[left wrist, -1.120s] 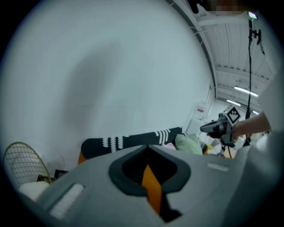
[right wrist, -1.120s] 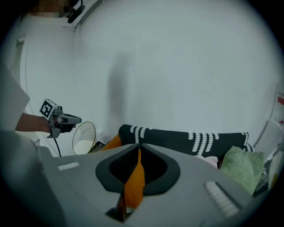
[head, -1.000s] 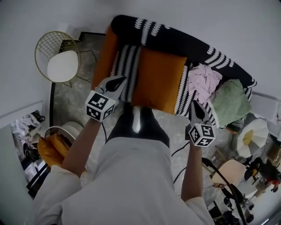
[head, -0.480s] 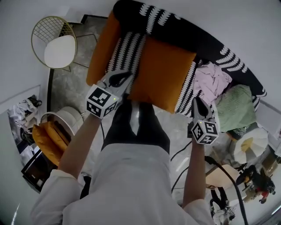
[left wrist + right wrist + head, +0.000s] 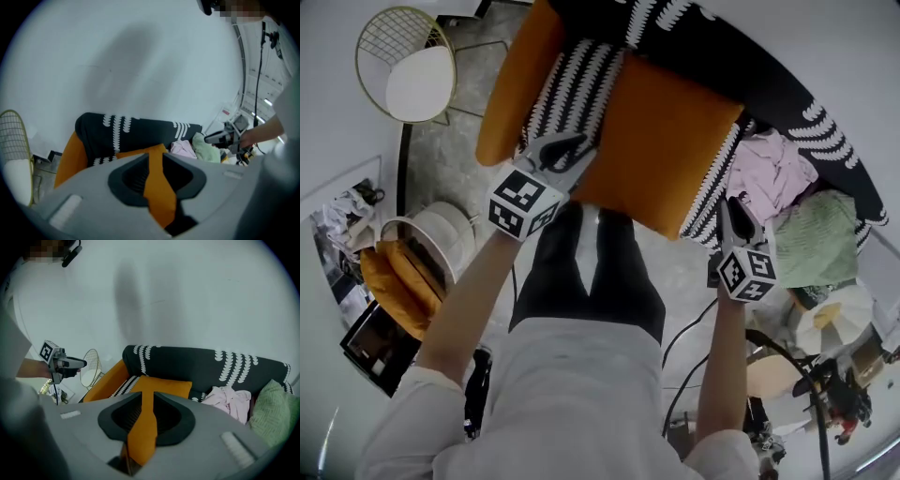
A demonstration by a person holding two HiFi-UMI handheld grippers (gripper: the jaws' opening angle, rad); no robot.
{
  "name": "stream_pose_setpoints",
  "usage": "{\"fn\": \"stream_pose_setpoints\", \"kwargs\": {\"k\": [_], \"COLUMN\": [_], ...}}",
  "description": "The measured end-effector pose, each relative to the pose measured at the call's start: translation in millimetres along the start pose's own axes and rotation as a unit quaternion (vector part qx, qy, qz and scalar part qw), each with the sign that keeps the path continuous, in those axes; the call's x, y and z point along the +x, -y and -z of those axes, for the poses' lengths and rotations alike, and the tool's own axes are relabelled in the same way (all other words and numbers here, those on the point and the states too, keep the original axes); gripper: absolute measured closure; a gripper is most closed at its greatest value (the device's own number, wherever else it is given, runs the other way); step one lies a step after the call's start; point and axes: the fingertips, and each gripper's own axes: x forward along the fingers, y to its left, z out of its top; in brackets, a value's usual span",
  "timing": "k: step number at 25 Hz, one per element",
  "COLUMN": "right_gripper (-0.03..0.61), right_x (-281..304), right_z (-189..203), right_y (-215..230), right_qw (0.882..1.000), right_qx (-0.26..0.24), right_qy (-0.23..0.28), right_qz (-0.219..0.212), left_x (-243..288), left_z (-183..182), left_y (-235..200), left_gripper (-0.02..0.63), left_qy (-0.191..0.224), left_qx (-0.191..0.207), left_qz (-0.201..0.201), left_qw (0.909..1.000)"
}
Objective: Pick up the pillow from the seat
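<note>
An orange pillow [image 5: 666,141] lies on the black-and-white striped seat [image 5: 567,89] of a dark sofa. My left gripper [image 5: 574,148] hovers at the pillow's left front edge and is open. Its jaws have just been opening by a narrow gap with nothing gripped. My right gripper [image 5: 733,211] sits by the pillow's right front corner, also open, its jaws having just been opening. In the left gripper view the left gripper [image 5: 156,161] shows the pillow [image 5: 140,151] through the slit. The right gripper [image 5: 146,401] likewise frames the pillow [image 5: 164,383]. Whether either one touches it is not visible.
An orange armrest cushion [image 5: 514,84] runs along the sofa's left end. Pink cloth [image 5: 778,169] and a green cloth [image 5: 825,234] are heaped on its right. A gold wire chair [image 5: 403,66] stands far left. Cables [image 5: 689,328] and clutter lie on the floor near my legs.
Both grippers have come down and forward toward the sofa, reaching the pillow's front corners. The sofa and pillow now fill more of the head view.
</note>
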Motion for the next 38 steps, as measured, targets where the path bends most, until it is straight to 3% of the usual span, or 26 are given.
{"fn": "stream_pose_setpoints", "kwargs": {"k": [9,17,25,33,38], "right_gripper": [0.437,0.371,0.319,0.271,0.198], "right_x": [71,127,170,204,221], "right_z": [34,63,89,121,139], "right_y": [27,50,73,98,115], "right_qw": [0.999,0.998,0.996,0.992,0.986], "right_qx": [0.007,0.019,0.032,0.069,0.119], "right_qy": [-0.039,-0.060,-0.080,-0.102,-0.119], "right_qz": [-0.009,-0.010,-0.016,-0.013,0.001], "left_x": [67,115,161,202,223], "left_z": [44,94,131,169,202], "left_y": [-36,-60,-83,-94,-103], "left_gripper": [0.485,0.408,0.353,0.293,0.211], "left_qy": [-0.030,-0.075,-0.098,-0.121,-0.152], "left_qx": [-0.033,-0.046,-0.091,-0.142,-0.200], "left_qz": [0.002,-0.006,-0.008,0.003,0.006], "left_qw": [0.9990,0.9961,0.9910,0.9824,0.9680]}}
